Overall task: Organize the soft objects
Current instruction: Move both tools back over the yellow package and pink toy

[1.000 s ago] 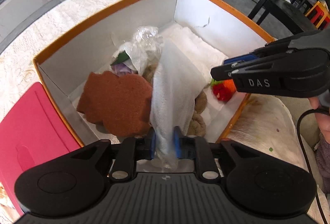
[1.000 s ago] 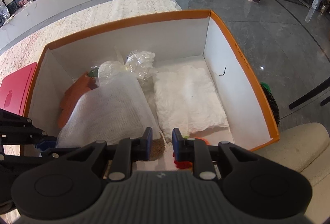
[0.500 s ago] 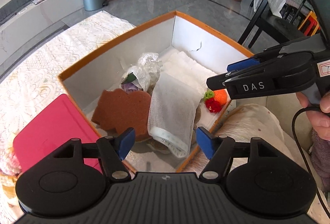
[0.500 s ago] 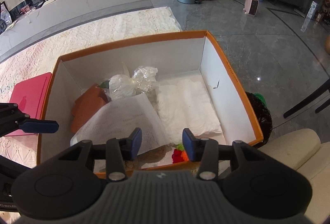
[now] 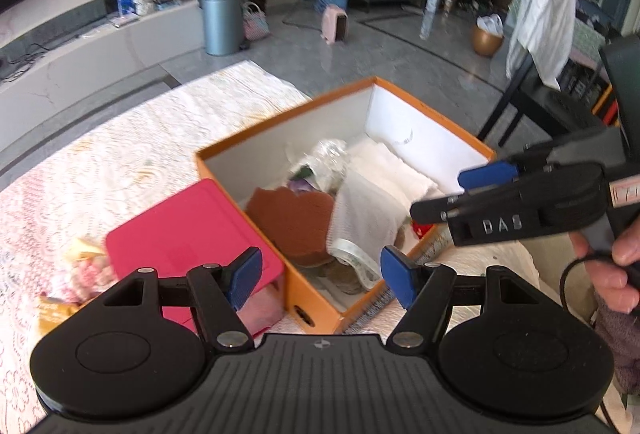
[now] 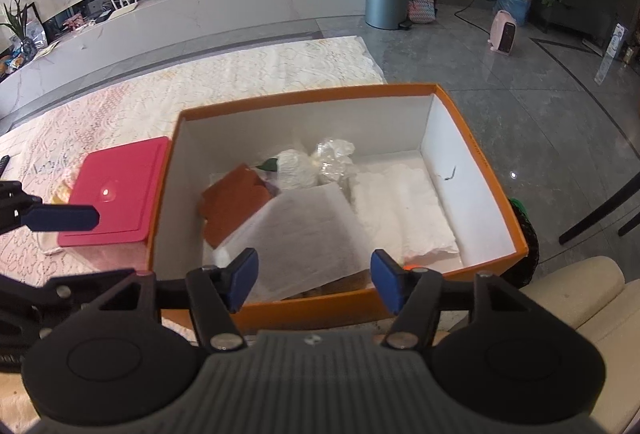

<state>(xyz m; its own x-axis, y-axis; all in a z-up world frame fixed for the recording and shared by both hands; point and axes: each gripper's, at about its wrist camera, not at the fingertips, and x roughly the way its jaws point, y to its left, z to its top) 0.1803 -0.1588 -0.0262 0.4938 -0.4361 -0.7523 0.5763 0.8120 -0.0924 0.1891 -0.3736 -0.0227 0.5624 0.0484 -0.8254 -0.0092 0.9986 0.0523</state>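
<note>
An orange box with white inner walls [image 5: 280, 138] [image 6: 304, 96] stands on a lace-covered table. Inside lie a white mesh cloth [image 5: 366, 218] [image 6: 304, 238], a brown sponge [image 5: 292, 218] [image 6: 234, 204], a folded white towel [image 5: 394, 170] [image 6: 404, 210] and crumpled plastic bags [image 5: 326, 158] [image 6: 334, 164]. My left gripper [image 5: 320, 276] is open and empty above the box's near corner. My right gripper [image 6: 314, 280] is open and empty above the box's near wall; it also shows in the left wrist view [image 5: 452, 194].
A pink lid [image 5: 188, 226] [image 6: 116, 194] lies to the left of the box, over some soft items [image 5: 84, 274]. A cream cushion [image 6: 576, 294] is at the right. A dark chair [image 5: 532, 106] stands beyond the box. The floor drops off past the table.
Both grippers let go of the white mesh cloth, opened and pulled back and up from the box. The cloth now lies in the box.
</note>
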